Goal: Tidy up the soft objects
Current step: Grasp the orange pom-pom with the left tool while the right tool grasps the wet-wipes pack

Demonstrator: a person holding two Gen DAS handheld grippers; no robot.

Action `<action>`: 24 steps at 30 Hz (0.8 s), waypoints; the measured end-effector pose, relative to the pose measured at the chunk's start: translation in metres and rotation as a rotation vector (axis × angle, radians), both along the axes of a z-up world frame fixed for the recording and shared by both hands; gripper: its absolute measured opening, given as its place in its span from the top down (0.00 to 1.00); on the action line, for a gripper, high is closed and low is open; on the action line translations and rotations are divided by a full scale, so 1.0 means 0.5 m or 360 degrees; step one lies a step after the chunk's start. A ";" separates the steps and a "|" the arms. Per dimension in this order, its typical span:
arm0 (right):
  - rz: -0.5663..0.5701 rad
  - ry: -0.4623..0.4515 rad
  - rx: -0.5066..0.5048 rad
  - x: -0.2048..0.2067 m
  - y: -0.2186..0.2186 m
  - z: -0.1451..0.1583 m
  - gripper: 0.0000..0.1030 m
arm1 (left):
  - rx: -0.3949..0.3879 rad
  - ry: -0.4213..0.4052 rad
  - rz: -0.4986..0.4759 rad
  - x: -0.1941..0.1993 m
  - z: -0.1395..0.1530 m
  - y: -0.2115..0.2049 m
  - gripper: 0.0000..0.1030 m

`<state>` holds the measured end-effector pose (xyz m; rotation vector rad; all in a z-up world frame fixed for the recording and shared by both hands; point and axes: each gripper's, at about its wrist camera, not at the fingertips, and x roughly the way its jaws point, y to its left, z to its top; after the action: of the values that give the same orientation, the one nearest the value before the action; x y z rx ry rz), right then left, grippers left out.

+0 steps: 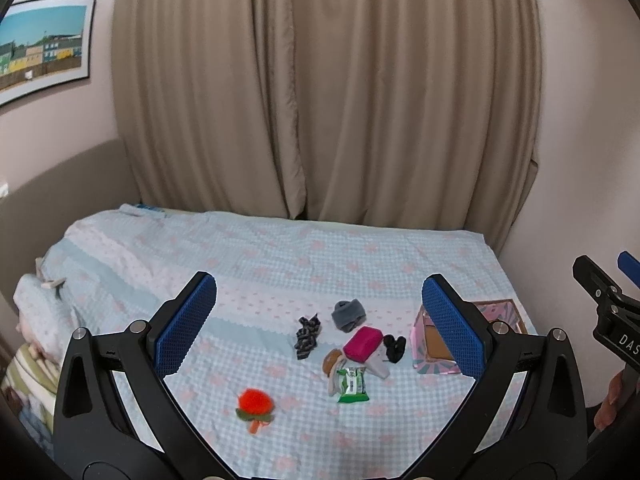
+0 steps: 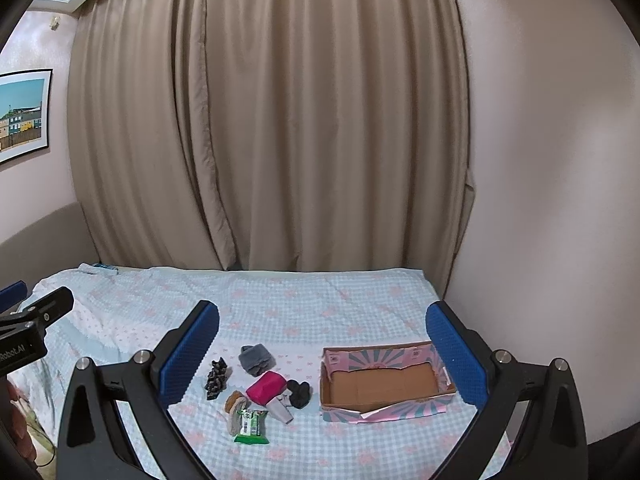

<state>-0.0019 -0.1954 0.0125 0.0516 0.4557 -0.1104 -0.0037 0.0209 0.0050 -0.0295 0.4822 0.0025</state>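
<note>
Both tongs spread wide, empty — left tongs [image 1: 320, 320], right tongs [image 2: 322, 348] — above bed [image 2: 320, 300] w/ sock pile [image 2: 260, 392] beside cardboard box [image 2: 384, 386].

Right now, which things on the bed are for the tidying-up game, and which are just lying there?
For the job:
grey sock roll
patterned scrunchie
pink pouch
black scrunchie
brown socks
orange plush
cardboard box, nothing in it yet

Just lying about:
green snack packet, likely not soft
framed picture
curtain
</note>
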 end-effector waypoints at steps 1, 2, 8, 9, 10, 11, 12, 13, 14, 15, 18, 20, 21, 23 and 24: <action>0.0015 -0.0001 -0.0003 0.003 0.003 -0.002 0.00 | -0.0006 0.0001 0.0021 0.003 -0.003 0.009 0.01; 0.0028 -0.0003 -0.0013 0.008 0.007 -0.006 0.00 | -0.0012 0.0004 0.0037 0.002 -0.009 0.018 0.01; 0.0093 0.0057 -0.0012 0.040 0.068 -0.059 0.00 | -0.0025 0.0076 0.0136 0.013 -0.066 0.124 0.01; 0.0116 0.0080 -0.0003 0.050 0.089 -0.078 0.00 | -0.0036 0.0095 0.0150 0.017 -0.078 0.144 0.01; 0.0132 0.0093 0.0007 0.057 0.102 -0.090 0.00 | -0.0054 0.0116 0.0161 0.022 -0.093 0.167 0.01; 0.0156 0.0109 0.0026 0.066 0.117 -0.105 0.00 | -0.0070 0.0143 0.0168 0.029 -0.117 0.198 0.01; 0.0169 0.0139 0.0050 0.079 0.138 -0.129 0.00 | -0.0067 0.0158 0.0173 0.032 -0.135 0.218 0.01; 0.0164 0.0160 0.0061 0.087 0.149 -0.143 0.00 | -0.0053 0.0180 0.0178 0.039 -0.155 0.236 0.01; 0.0160 0.0182 0.0081 0.098 0.162 -0.162 0.00 | -0.0036 0.0210 0.0179 0.047 -0.180 0.256 0.01; 0.0153 0.0215 0.0111 0.112 0.180 -0.192 0.00 | -0.0029 0.0239 0.0179 0.057 -0.205 0.277 0.01; 0.0131 0.0302 0.0150 0.150 0.218 -0.270 0.00 | -0.0047 0.0330 0.0154 0.088 -0.294 0.332 0.01; 0.0110 0.0355 0.0167 0.174 0.236 -0.324 0.00 | -0.0046 0.0392 0.0117 0.113 -0.358 0.354 0.01; 0.0098 0.0380 0.0175 0.186 0.244 -0.354 0.00 | -0.0041 0.0421 0.0100 0.122 -0.384 0.359 0.01; 0.0079 0.0415 0.0181 0.203 0.259 -0.400 0.00 | -0.0037 0.0507 0.0050 0.151 -0.454 0.360 0.01; 0.0067 0.0441 0.0180 0.214 0.266 -0.437 0.00 | -0.0045 0.0552 0.0025 0.164 -0.490 0.361 0.01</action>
<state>0.1053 -0.0623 -0.2061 0.1385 0.7393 -0.0501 0.0783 0.2015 -0.2402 -0.0614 0.8292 0.0164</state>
